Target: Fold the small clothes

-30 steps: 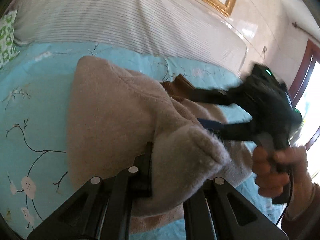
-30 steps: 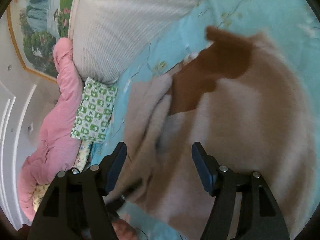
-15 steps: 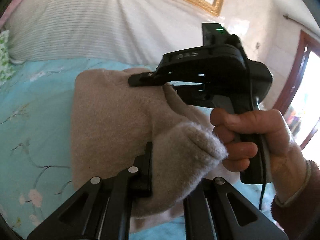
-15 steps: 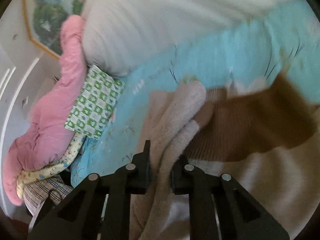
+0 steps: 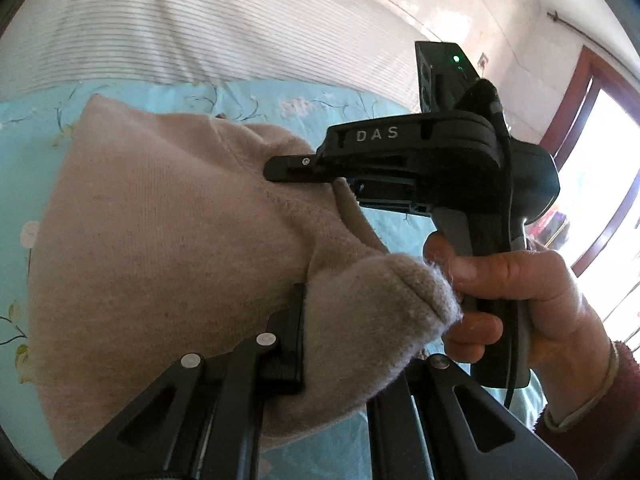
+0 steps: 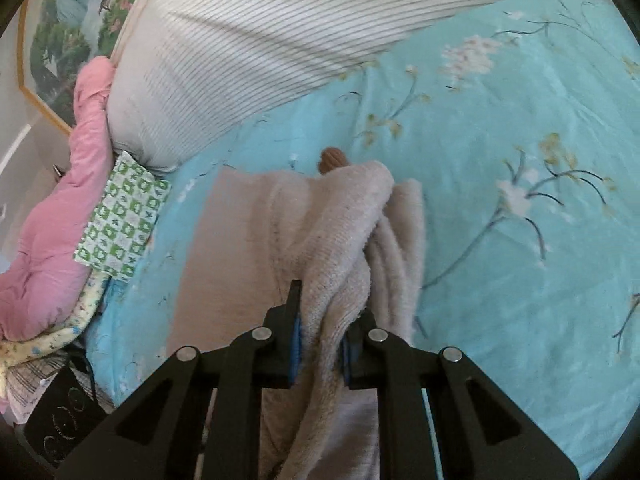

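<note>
— Sweater (image 5: 160, 240) lies on the bed (image 6: 500, 280), half folded. Left hand-held gripper (image 5: 340, 344) pinches one fold, right hand-held gripper (image 6: 320, 344) clamps another.

— I'd carry both across level, edges matched, before letting go.

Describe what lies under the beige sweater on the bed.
The beige sweater lies on the turquoise floral bedsheet. A brown piece peeks out at its far edge. Whatever else sits beneath is covered by the fabric.

Turquoise floral bed (image 6: 500, 280) under beige sweater (image 6: 224, 248), striped bolster (image 6: 256, 40), pink quilt (image 6: 52, 208).
</note>
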Tool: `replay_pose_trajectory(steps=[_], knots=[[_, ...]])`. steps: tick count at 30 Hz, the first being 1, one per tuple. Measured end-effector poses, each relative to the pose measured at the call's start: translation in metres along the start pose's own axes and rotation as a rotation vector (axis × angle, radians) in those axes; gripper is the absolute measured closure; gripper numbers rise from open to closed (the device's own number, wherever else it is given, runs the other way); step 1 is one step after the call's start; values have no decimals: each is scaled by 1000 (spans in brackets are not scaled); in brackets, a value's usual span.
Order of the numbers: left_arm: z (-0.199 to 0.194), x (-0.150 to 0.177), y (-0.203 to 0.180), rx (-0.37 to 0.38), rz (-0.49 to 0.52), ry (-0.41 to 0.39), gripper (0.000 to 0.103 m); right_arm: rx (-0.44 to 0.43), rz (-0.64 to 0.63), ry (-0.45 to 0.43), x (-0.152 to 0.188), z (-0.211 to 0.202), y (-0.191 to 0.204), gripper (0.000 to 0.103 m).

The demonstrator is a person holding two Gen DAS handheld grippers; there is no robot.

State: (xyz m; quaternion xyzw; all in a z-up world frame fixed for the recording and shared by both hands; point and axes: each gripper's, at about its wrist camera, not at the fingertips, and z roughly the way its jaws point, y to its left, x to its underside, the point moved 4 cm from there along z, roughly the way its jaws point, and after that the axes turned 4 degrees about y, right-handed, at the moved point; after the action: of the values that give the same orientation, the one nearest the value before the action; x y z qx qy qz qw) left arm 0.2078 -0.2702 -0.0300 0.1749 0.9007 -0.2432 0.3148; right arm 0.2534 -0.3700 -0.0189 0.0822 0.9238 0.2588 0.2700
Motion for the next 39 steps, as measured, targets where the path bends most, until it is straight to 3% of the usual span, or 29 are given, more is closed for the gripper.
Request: replay_pose_trajectory(steps=[5,8,10,12,15,19,22,29,32,35,39], knots=[[9,7,0,0,3,9,93,78,-68,-6,2,9,-3,87],[7,6,-1,44,24,18,73,85,-60,-28,3,6,-7,85],[7,2,-4,89,27,32,49,83,-53,-33,5,2,-7,77],[2,2,-4,114,23,42,39,93,-40,-37,9,-3,-7,71],[-9,5,-2,152,11,57,33,109,-14,-60,15,-15,-7,64],[-31,14,10,191,3,55,29,127,15,-82,24,-28,-5,36],[-48,13,32,191,-25,43,27,117,18,-78,33,-36,-2,31],[-81,-9,100,140,-138,-44,25,87,29,-48,46,-36,-1,27],[-79,-17,129,117,-200,-32,24,67,42,-31,47,-33,-4,27],[-66,-25,155,184,-275,-5,24,57,48,-17,48,-28,-6,27],[-49,-30,173,189,-319,36,23,44,56,1,48,-23,-10,27]])
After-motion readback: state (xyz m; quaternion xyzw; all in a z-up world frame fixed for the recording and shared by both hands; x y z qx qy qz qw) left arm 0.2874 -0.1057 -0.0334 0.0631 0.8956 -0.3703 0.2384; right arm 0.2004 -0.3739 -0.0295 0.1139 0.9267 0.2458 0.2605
